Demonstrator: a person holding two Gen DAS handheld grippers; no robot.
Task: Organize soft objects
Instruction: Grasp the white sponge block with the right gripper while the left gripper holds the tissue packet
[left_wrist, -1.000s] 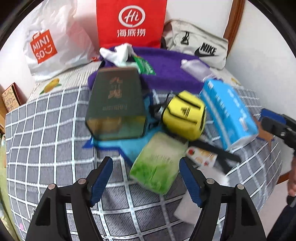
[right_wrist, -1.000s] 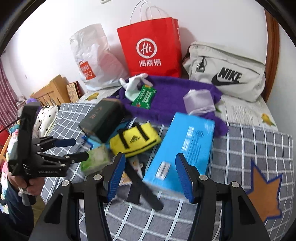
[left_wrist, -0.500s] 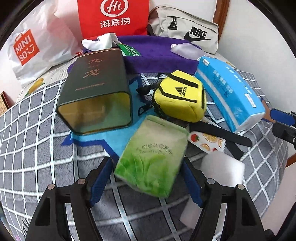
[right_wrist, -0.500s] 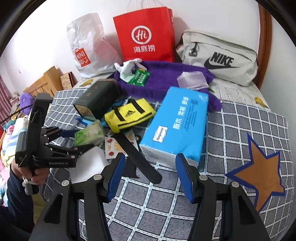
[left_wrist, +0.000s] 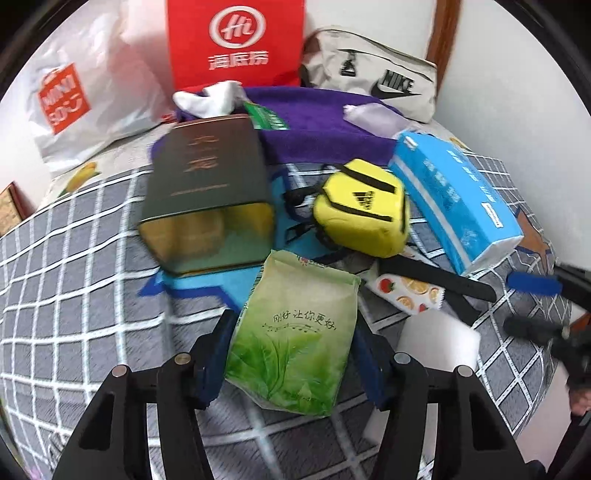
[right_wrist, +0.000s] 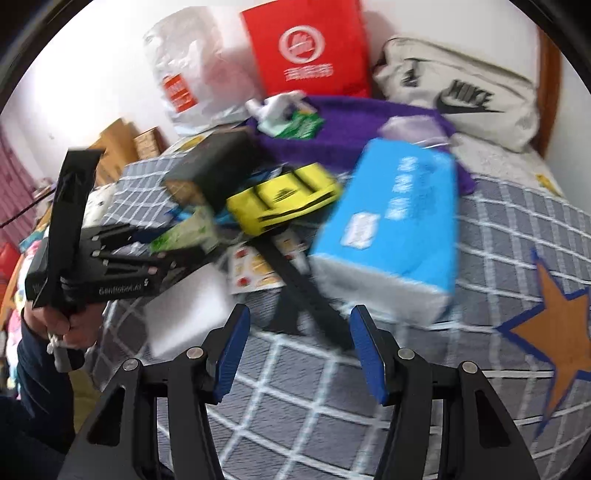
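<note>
Left wrist view, left gripper (left_wrist: 291, 354) just closed, pinching green tissue pack (left_wrist: 295, 332), long axis pointing away.

A bedroom at home: checked bedspread (left_wrist: 74, 295), wooden headboard (right_wrist: 550, 74).

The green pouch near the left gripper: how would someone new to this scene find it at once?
On the grey checked bedspread, look in front of the dark green tin and the yellow Adidas bag. The green pouch lies there between the left gripper pads, the only soft pack printed with green leaves.
</note>
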